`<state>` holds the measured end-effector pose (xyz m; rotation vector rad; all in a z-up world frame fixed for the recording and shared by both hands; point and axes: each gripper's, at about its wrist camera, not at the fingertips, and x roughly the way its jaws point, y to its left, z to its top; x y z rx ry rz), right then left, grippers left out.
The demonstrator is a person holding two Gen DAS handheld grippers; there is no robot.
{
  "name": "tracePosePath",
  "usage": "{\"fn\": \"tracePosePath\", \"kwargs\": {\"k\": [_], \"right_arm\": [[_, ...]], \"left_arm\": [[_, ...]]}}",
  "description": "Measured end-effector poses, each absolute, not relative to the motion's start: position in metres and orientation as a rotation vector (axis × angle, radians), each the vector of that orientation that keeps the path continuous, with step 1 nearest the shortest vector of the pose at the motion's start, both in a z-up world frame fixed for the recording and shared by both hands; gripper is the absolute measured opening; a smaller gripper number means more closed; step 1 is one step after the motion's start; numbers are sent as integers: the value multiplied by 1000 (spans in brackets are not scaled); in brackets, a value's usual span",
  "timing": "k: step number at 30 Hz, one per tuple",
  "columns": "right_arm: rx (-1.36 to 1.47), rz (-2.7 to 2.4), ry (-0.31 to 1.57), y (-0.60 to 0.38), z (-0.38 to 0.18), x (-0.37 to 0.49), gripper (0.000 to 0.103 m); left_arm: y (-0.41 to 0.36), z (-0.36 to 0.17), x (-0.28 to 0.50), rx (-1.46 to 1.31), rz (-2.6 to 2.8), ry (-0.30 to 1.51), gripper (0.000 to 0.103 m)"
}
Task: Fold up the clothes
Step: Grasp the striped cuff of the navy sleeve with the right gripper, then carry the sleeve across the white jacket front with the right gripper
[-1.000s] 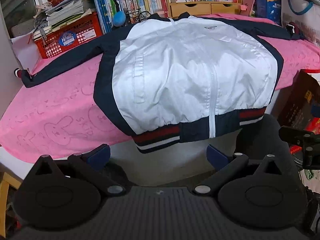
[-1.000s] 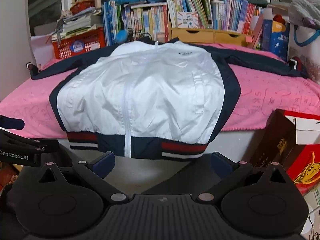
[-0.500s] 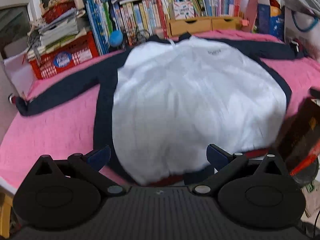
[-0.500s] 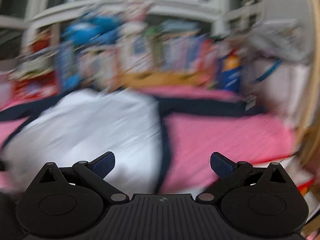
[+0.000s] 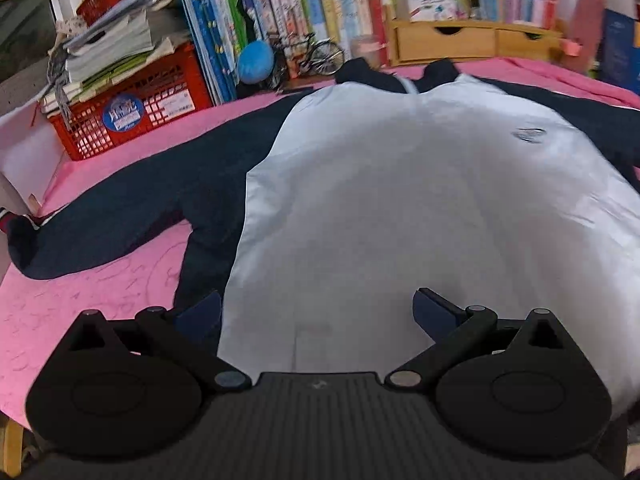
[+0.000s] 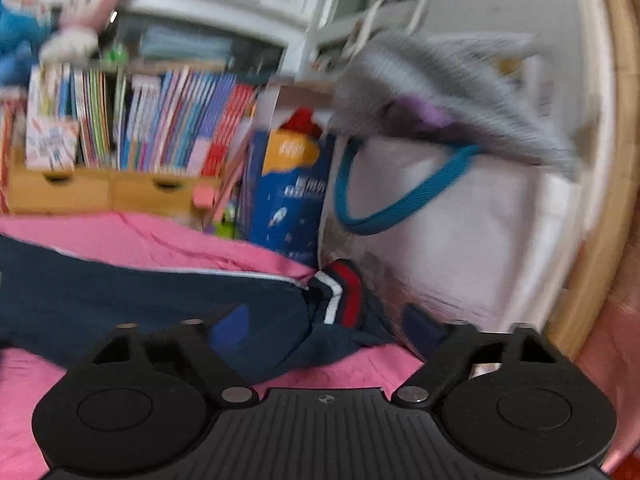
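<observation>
I have the jacket [image 5: 400, 200] spread flat, sleeves out, on the pink cloth [image 5: 100, 292], so my left gripper [image 5: 316, 312] hovers unclenched over its body and my right gripper [image 6: 328, 328], equally parted, frames the striped cuff [image 6: 340, 292].

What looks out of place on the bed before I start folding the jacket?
Little stands out. The jacket lies flat, front up, on the pink cover. Its right sleeve ends bunched, with the striped cuff pushed against the white bag. Both hand-held grippers are open and empty.
</observation>
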<state>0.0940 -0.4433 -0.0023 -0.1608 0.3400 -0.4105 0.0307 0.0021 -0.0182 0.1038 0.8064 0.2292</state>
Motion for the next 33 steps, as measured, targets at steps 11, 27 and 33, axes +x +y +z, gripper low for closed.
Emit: {"fn": "tracePosePath", "kwargs": {"k": [11, 27, 33], "right_arm": [[-230, -460, 610, -489, -33, 202, 24], [-385, -51, 284, -297, 99, 149, 37], [-328, -370, 530, -414, 37, 170, 49]], "left_arm": [[33, -41, 59, -59, 158, 753, 103], [36, -46, 51, -46, 104, 667, 103], [36, -46, 49, -55, 103, 658, 103]]}}
